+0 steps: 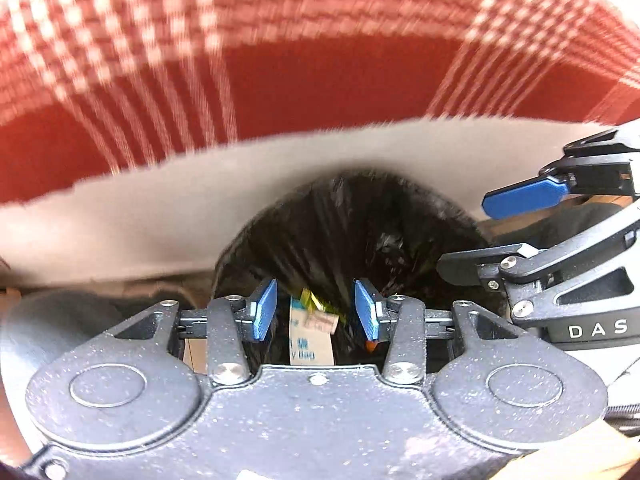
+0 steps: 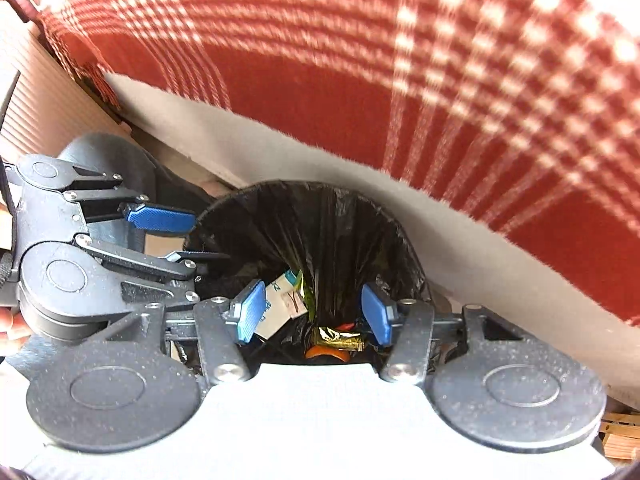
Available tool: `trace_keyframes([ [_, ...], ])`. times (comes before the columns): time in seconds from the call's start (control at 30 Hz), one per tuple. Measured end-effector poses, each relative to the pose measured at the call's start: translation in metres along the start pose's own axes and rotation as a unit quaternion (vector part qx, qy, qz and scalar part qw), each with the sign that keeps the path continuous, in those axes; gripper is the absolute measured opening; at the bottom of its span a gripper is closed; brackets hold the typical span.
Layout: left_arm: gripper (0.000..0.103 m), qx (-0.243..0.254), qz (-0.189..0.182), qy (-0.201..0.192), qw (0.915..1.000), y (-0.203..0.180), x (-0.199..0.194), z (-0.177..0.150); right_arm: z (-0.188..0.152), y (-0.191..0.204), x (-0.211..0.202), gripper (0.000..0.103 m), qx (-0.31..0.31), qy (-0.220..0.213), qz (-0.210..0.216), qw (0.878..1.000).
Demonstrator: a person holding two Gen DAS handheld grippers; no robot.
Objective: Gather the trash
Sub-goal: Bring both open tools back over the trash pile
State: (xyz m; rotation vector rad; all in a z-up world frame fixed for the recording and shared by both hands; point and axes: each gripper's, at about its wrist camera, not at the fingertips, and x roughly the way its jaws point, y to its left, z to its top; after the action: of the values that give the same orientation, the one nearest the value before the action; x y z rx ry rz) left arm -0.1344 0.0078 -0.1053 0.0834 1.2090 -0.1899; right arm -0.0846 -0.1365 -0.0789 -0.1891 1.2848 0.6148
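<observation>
Plastic lining, black, glossy and creased into folds, covers the round bin (image 2: 320,232). Above the bin's rim runs a fuzzy grey edge (image 2: 280,148) of a red-and-white checked woven cloth (image 2: 320,60). The bin's mouth is unobstructed. Inside the bin lie a white-and-blue paper packet (image 2: 278,308), a gold foil wrapper (image 2: 340,338) and an orange scrap (image 2: 326,354). Over the bin, the left gripper (image 1: 316,312) and the right gripper (image 2: 314,312) point down with blue ribbed pads apart, nothing between them.

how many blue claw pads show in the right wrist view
4: two on the right claw over the black-lined bin, one on each finger, and two on the left claw at the bin's left rim, the lower edge-on.
</observation>
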Motion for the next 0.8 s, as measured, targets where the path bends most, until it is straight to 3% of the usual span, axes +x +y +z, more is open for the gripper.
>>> trace_keyframes([
  [0.1, 0.041, 0.017, -0.006, -0.037, 0.9992, -0.003, -0.027, 0.008, 0.001, -0.001, -0.025, 0.068, 0.005, -0.03, 0.008, 0.999],
  [0.2, 0.043, 0.018, -0.036, -0.071, 0.9967, -0.001, -0.057, 0.019, 0.003, -0.004, -0.056, 0.068, 0.014, -0.071, 0.026, 0.997],
  [0.37, 0.05, 0.033, -0.063, -0.144, 0.987, -0.001, -0.108, 0.036, 0.005, -0.007, -0.111, 0.073, 0.009, -0.153, 0.031, 0.988],
  [0.47, 0.056, 0.038, -0.064, -0.185, 0.98, -0.005, -0.129, 0.048, 0.009, -0.008, -0.137, 0.076, -0.001, -0.2, 0.02, 0.98],
  [0.6, 0.077, 0.028, -0.055, -0.235, 0.9701, -0.001, -0.147, 0.067, 0.022, -0.016, -0.162, 0.078, 0.001, -0.248, 0.006, 0.969],
  [0.8, 0.081, 0.008, -0.023, -0.282, 0.959, 0.013, -0.158, 0.106, 0.044, -0.043, -0.18, 0.079, 0.034, -0.313, -0.025, 0.949],
])
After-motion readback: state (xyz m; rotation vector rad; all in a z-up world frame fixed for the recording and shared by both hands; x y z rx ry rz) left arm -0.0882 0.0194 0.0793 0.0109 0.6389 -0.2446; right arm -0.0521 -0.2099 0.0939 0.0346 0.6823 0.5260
